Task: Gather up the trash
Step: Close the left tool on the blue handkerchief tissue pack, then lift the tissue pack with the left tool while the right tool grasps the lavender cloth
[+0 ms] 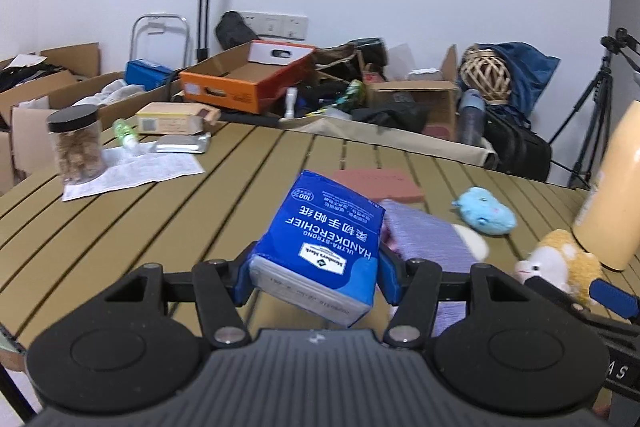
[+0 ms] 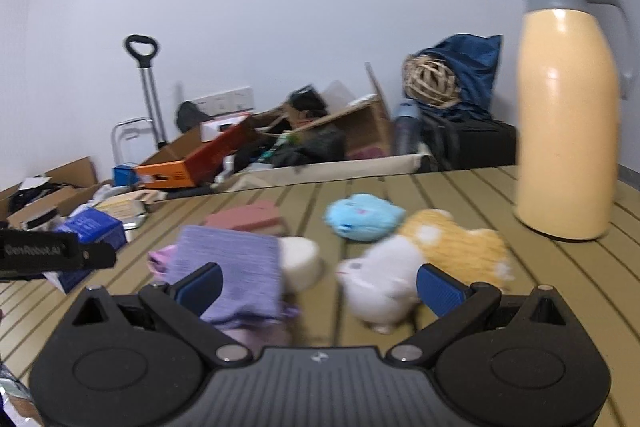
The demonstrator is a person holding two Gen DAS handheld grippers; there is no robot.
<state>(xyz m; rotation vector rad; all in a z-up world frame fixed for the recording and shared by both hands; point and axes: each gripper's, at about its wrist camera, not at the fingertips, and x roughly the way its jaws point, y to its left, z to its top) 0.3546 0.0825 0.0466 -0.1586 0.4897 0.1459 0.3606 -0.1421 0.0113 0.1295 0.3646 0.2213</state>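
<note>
My left gripper [image 1: 314, 273] is shut on a blue pack of paper handkerchiefs [image 1: 324, 247], held clear above the slatted table [image 1: 160, 227]; its blue pads press both sides of the pack. The same pack [image 2: 90, 229] and the left gripper's black body show at the left edge of the right wrist view. My right gripper [image 2: 320, 285] stands open low over the table, nothing pressed between its pads. A purple cloth [image 2: 232, 267] lies by its left finger and a white-and-yellow plush toy [image 2: 404, 267] lies by its right finger.
On the table: a light blue plush [image 2: 362, 217], a pink block [image 2: 250, 219], a tall yellow thermos jug [image 2: 568, 115], a jar with a black lid [image 1: 76, 143] on a printed sheet [image 1: 132, 169], a foil packet [image 1: 182, 143]. Boxes and bags crowd the floor behind; a tripod [image 1: 592, 107] stands right.
</note>
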